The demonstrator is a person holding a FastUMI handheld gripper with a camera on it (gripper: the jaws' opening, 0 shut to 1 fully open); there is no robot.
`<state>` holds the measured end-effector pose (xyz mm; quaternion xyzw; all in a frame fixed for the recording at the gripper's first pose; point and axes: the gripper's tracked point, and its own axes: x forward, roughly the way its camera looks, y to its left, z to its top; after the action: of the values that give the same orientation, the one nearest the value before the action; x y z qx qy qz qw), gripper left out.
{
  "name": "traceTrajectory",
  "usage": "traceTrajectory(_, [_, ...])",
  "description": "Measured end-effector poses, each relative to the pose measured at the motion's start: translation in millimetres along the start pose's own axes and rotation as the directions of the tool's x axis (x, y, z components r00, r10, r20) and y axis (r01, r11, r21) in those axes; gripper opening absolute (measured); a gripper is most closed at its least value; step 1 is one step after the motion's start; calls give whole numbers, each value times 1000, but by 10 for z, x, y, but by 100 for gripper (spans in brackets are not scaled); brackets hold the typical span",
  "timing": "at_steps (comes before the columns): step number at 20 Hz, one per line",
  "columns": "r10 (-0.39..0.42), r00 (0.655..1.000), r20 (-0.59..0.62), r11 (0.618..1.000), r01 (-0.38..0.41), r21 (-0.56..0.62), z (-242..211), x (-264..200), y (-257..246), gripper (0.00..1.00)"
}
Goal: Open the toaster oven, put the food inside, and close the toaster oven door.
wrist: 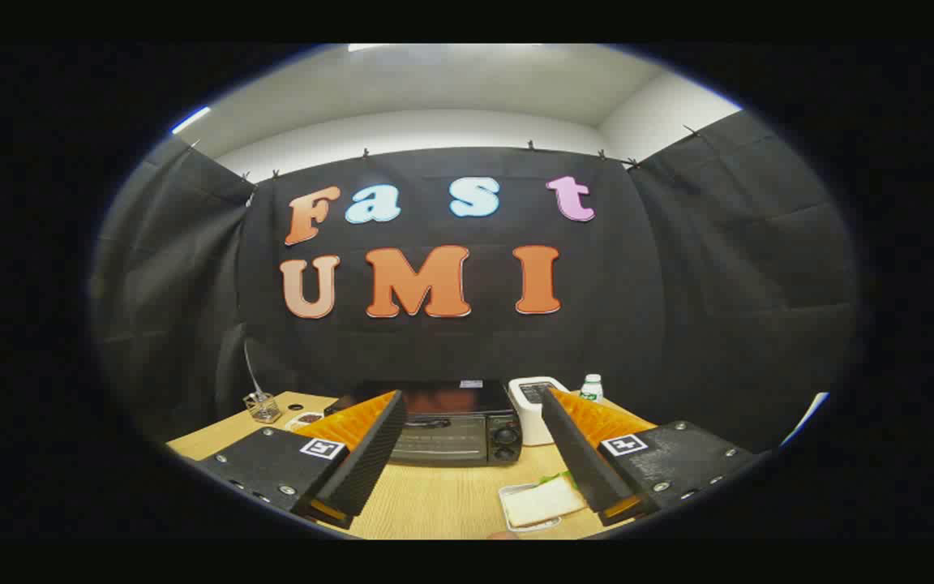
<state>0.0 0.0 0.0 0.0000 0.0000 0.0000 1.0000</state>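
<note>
while your fingers (471,454) stand wide apart and hold nothing, the toaster oven (451,423) sits beyond them at the far side of the table (434,503), its door apparently closed, so the first step looks not yet begun. the food, what looks like a sandwich (540,501) on a small white tray (516,519), lies close in, just beside your right finger and partly hidden by it, well apart from the oven. your main risk is that tray: if you push straight ahead toward the door, the right finger could clip it and slide it or tip the bread off. steer to the left of it, or lift over it. the door handle is too small to make out from here, so you may misjudge where to hook it; a finger that lands on the glass or near the knobs (505,436) at the oven's right side would slip or turn a dial instead of pulling the door. a pull that is too sharp could drag the whole oven toward you, since it appears to stand free. a white appliance (533,410) stands just beside the oven on its right, with a small bottle (592,388) behind it, and a glass jar (263,405) sits at the far left of the table; a wide swing could knock any of them. go slowly and square to the door.
</note>
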Motion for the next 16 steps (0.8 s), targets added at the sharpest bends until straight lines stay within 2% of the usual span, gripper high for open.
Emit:
traceTrajectory(7, [-9,999,-32,999,10,39,-149,59,-68,99])
traceTrajectory(16, [-17,999,-29,1000,18,12,-178,78,-77,99])
